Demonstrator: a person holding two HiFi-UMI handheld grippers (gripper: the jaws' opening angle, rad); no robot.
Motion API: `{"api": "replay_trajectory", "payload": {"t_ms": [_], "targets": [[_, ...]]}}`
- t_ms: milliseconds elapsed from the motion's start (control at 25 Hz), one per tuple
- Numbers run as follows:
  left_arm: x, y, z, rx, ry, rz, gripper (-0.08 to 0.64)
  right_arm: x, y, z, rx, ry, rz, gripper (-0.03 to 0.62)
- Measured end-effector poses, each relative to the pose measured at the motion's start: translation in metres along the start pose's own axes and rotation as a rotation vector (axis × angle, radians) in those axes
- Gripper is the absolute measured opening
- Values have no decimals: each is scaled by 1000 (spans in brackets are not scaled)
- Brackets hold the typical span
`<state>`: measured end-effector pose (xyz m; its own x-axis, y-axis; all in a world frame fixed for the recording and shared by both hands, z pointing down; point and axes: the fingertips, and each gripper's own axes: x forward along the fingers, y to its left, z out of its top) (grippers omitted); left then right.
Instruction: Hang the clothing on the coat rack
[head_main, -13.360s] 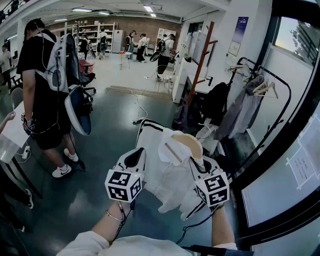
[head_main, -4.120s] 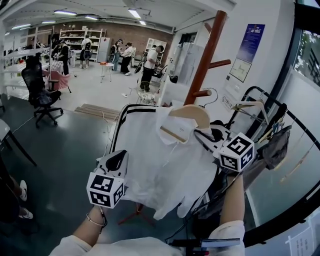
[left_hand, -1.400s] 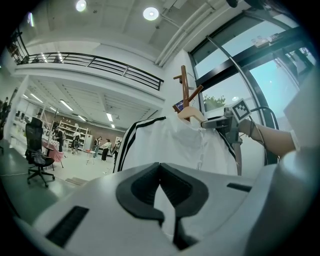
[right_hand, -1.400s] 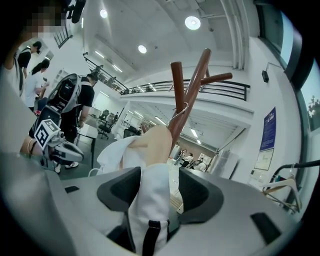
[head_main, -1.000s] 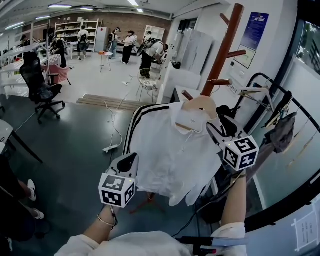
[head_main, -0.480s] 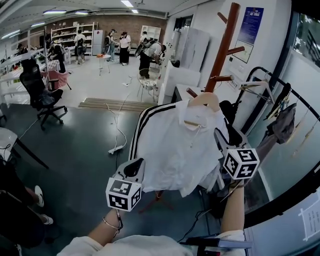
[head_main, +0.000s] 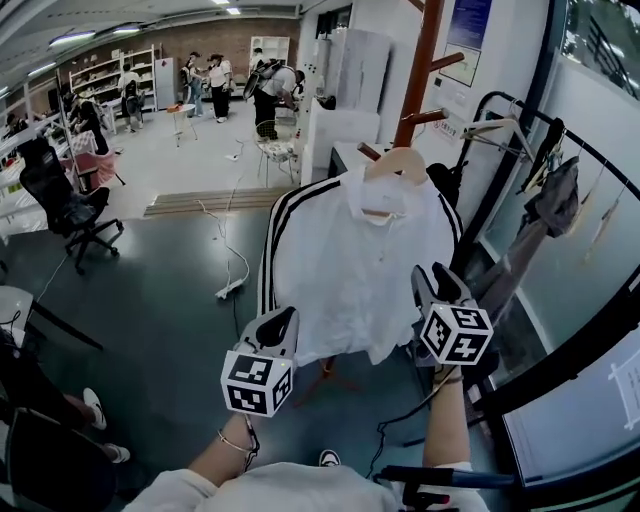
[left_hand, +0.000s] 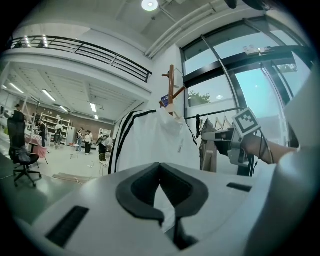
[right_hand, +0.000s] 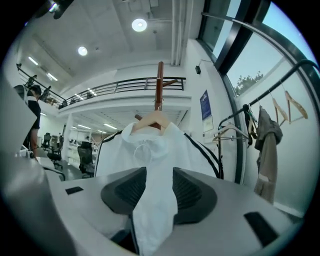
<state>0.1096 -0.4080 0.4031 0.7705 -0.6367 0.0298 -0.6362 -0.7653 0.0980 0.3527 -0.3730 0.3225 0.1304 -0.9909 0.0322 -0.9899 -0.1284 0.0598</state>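
A white shirt (head_main: 350, 260) with black shoulder stripes hangs on a wooden hanger (head_main: 398, 165) hooked on the brown coat rack (head_main: 420, 70). My right gripper (head_main: 428, 278) is low beside the shirt's lower right edge. Its jaws are closing; in the right gripper view (right_hand: 159, 185) white cloth of the shirt (right_hand: 150, 150) shows in the gap, and the pads do not visibly press on it. My left gripper (head_main: 283, 322) hangs below the shirt's left hem. In the left gripper view its jaws (left_hand: 168, 220) meet at the tips with nothing between them.
A black garment rail (head_main: 545, 190) with bare hangers and grey clothes stands right of the rack by the window. The rack's foot (head_main: 325, 375) spreads under the shirt. A cable (head_main: 230, 270) lies on the dark floor, and an office chair (head_main: 60, 205) stands at left. People stand far back.
Both grippers have dropped down and away from the shirt. My right gripper has left the hanger's side and its jaws have narrowed. The shirt stays hanging on the rack.
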Motion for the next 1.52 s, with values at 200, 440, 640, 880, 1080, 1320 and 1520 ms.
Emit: {"api": "replay_trajectory", "payload": {"t_ms": [200,440,640,880,1080,1320,1520], "targets": [[-3,-4,-14,-18,21,-40,8,-18,14,-42,41,58,-72,156],[1,-15,-25,-65,37,-77,8,-56,24,-78,157,100,-151,43],[4,-25,-37,-92,54,-78,8,-78,15,-106,216,148,-192,26],[11,-39,-41,-96,53,-46,8,-89,6,-123,230,167,-176,26],[12,-54,-42,-112,62,-2,8,-92,5,-138,206,220,-114,25],[7,-64,-46,-86,70,51,8,-92,8,-156,234,243,-50,25],[7,-68,-37,-63,62,74,8,-87,9,-148,215,217,-12,25]]}}
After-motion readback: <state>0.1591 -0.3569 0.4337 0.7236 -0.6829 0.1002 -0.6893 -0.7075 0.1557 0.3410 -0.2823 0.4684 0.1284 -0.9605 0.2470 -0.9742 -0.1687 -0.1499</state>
